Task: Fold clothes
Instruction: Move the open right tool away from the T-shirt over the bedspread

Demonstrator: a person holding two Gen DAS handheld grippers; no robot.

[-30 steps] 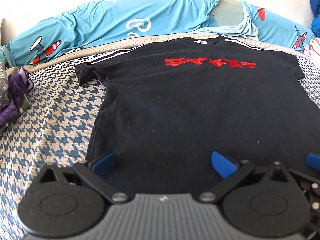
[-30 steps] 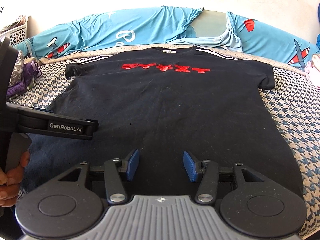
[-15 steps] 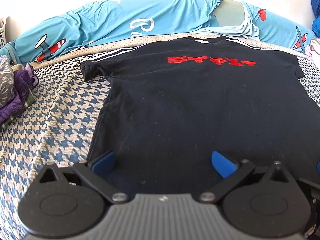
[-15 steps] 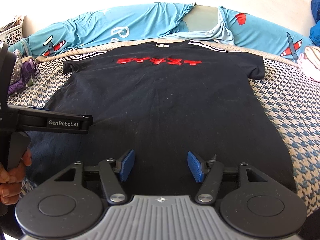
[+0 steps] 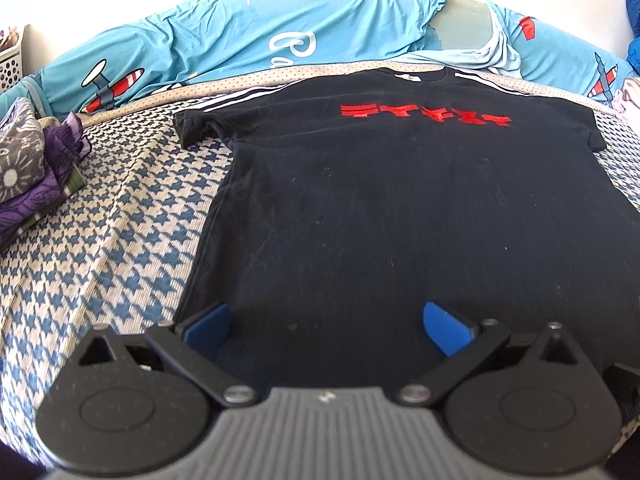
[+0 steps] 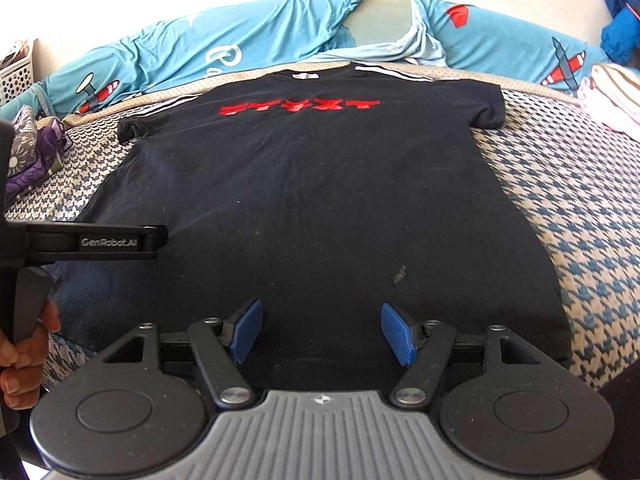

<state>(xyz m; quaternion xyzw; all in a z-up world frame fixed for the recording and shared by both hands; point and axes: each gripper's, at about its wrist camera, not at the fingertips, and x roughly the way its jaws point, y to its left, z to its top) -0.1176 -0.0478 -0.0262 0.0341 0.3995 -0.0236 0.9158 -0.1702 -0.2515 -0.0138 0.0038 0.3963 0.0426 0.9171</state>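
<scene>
Left wrist view shows the left gripper (image 5: 326,326) with its blue pads (image 5: 444,328) spread wide apart and nothing pinched between them. A black cotton T-shirt with red letters on the chest (image 5: 400,208) lies flat, spread out ahead of the jaws. Its bottom hem sits right at the jaws, and its left side edge runs just past the left pad. The collar is at the far end.

From the right wrist view, the right gripper (image 6: 322,330) is opening its jaws, and no cloth is caught between the blue pads (image 6: 396,334). The same shirt (image 6: 312,200) stretches away in front of them, hem nearest. To the left of these jaws a hand (image 6: 24,356) holds the handle of the other gripper.

The shirt rests on a blue and cream checked bed cover (image 5: 100,248). Beyond the collar lies a bright blue sheet with little planes (image 5: 240,36). Far left of the jaws sits a pile of purple and grey clothes (image 5: 32,168).
</scene>
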